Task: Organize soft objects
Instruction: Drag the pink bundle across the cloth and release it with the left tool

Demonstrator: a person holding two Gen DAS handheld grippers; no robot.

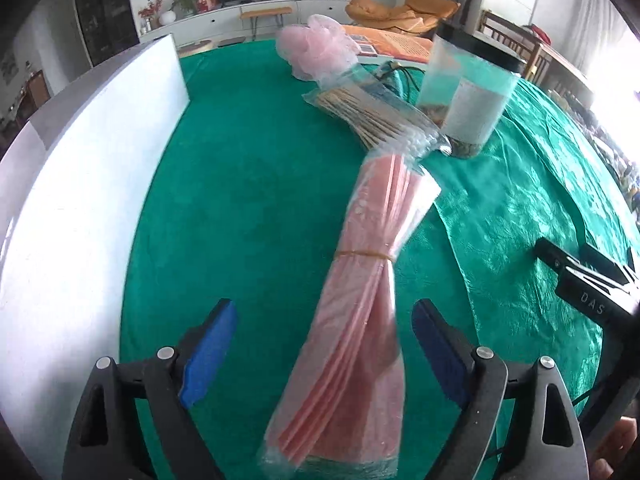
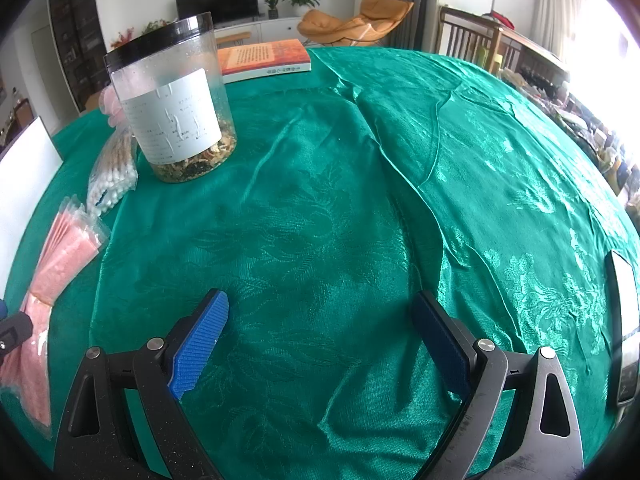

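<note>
Living room, green tablecloth (image 2: 320,200), both claws apart, left claw (image 1: 324,344) astride pink bundle (image 1: 360,300)

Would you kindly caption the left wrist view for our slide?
Open left gripper straddling a rubber-banded pink bag bundle on green tablecloth.

pink bag bundle (image 1: 360,320): motion-blurred, bottom cut off | phone (image 2: 624,332): clipped at right edge
</note>
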